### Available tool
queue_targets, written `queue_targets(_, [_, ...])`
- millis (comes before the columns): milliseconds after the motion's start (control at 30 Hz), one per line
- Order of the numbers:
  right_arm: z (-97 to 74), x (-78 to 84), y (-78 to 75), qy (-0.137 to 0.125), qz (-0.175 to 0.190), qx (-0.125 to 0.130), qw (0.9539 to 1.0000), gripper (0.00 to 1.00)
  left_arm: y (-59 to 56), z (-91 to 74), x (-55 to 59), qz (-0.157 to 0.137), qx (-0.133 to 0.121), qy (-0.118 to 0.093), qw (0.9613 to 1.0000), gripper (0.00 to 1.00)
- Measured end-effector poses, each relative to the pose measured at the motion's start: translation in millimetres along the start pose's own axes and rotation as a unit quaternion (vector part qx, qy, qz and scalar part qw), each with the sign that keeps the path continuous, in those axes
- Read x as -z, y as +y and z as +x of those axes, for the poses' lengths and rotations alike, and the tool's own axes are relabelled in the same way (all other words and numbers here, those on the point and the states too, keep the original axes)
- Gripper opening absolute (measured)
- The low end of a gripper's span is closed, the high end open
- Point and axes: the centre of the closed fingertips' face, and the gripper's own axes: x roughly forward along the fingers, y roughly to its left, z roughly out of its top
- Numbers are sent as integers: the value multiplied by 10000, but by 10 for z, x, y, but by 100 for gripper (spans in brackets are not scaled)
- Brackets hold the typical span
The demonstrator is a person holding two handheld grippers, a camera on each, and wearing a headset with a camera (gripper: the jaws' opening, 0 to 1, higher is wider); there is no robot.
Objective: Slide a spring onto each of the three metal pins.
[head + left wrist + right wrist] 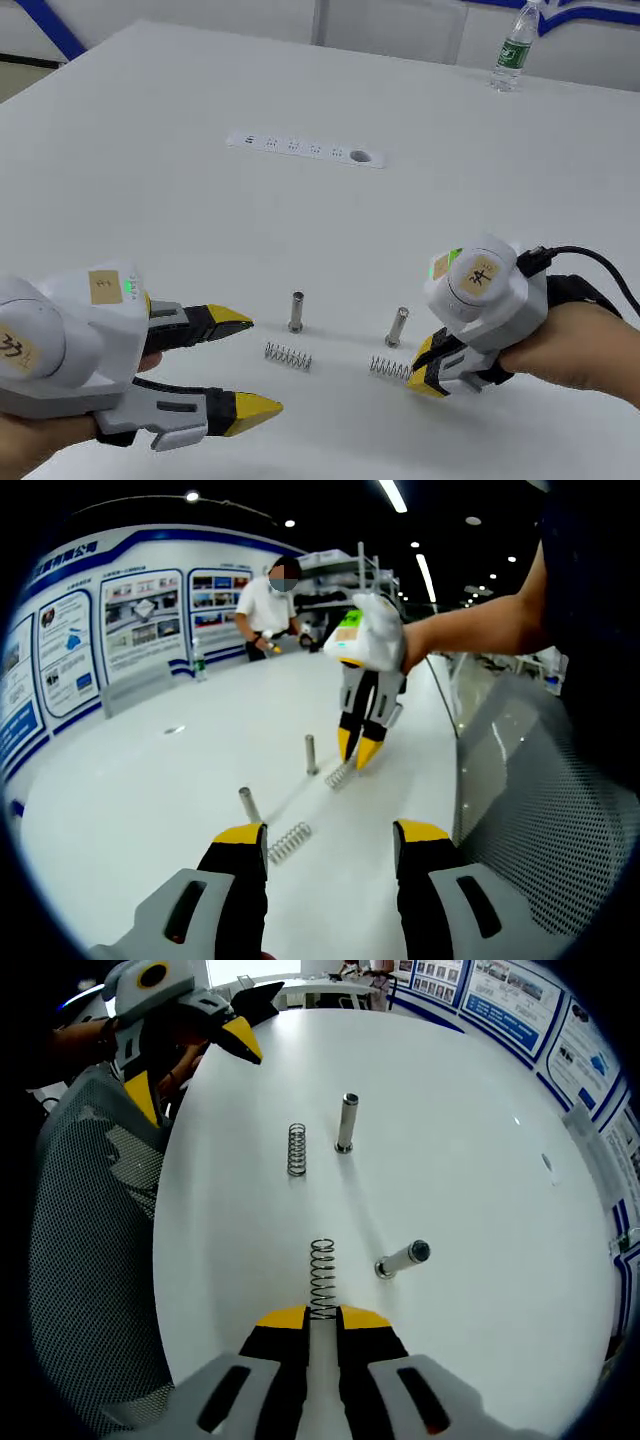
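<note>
**Springs onto pins: right spring pinched, none seated yet**

Noted at far left the left tool (pixel 260 363), grey-bodied with black jaws and yellow tips, wide open and holding nothing, low over the white counter (pixel 150 150). Found next the left metal pin (pixel 296 311), a short steel-grey cylinder standing on end. Just in front of it, not touching, found the left spring (pixel 288 355), a small bright wire coil lying on its side. Further right, found the right spring (pixel 390 368), same kind, also lying flat. Behind it, the right metal pin (pixel 397 326); cannot tell whether quite upright. Recorded the right tool (pixel 424 384) closed on the near end of the right spring. Counted two pins and two springs.

Judged both springs very light, elastic, apt to roll, flick away or buckle if squeezed hard across the coils. Best taken gently by one end, leaving the far opening free for the pin top. Judged the pins narrow-footed and easily toppled by a sideways nudge; advise feeding each coil straight down the pin's axis.
</note>
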Motion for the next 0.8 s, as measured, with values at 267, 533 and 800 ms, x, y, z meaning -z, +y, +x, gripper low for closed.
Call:
queue_targets(267, [-220, -198, 233, -186, -209, -49, 9996, 11, -147, 247, -15, 342, 430, 158, 9984, 47])
queue_targets(533, [-388, -383, 398, -239, -524, -79, 9983, 11, -262, 393, -132, 621, 689, 164, 9956, 45])
queue_targets(800, [-432, -466, 535, -142, -773, -175, 9968, 11, -343, 432, -169, 906, 797, 126, 9926, 38])
